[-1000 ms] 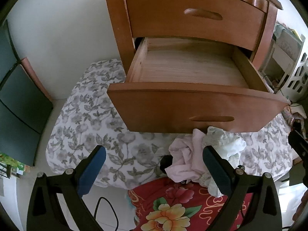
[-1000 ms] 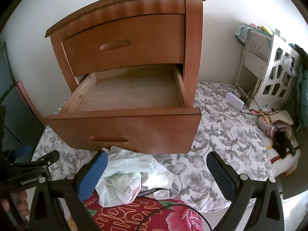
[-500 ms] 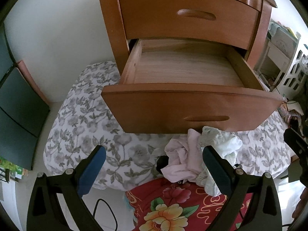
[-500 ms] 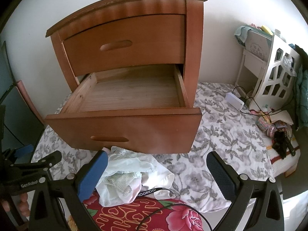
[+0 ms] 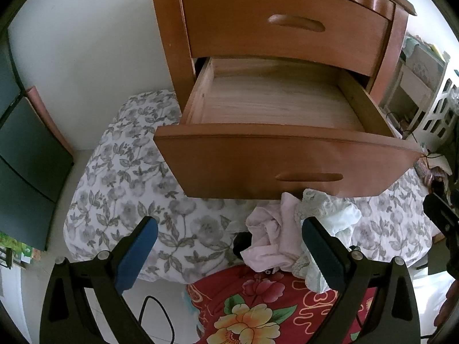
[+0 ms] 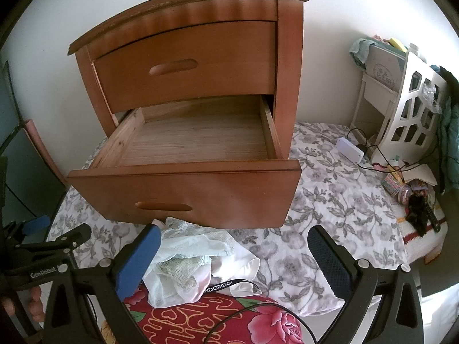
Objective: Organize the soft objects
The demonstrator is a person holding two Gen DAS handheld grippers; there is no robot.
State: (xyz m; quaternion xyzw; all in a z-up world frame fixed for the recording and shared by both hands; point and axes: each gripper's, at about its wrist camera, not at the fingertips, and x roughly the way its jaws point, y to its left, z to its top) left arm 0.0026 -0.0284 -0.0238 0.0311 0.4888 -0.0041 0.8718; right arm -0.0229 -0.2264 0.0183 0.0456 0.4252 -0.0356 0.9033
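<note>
My left gripper [image 5: 229, 246] and my right gripper [image 6: 232, 248] both hang with blue-padded jaws spread wide and nothing between them. Just ahead lies the task's material: a crumpled heap of soft garments on the grey-flowered white bedspread [image 5: 120, 177], directly below the front panel of the pulled-out lower drawer of the reddish-brown wooden nightstand [image 5: 287, 109]. The heap comprises a pale pink cloth [image 5: 272, 243] and a mint-green lace-edged cloth [image 6: 195, 246], overlapping; a red floral quilt [image 6: 218, 318] lies nearer me.

Step in hand, as I judge it: taking one garment for the drawer, whose bare board floor holds nothing. A good grasp would pinch a raised fold, not a loose lace hem, so the piece comes away alone. I would lift clear of the drawer's front lip before moving inward. The black lanyard [image 6: 229, 282] across the heap could snag and is best avoided.

Legible writing: "GenRobot" on the left gripper's body in the right wrist view; "NDGRIDGI" on the lanyard. Other printing on the white shelf unit [image 6: 413, 109] is too small to read.
</note>
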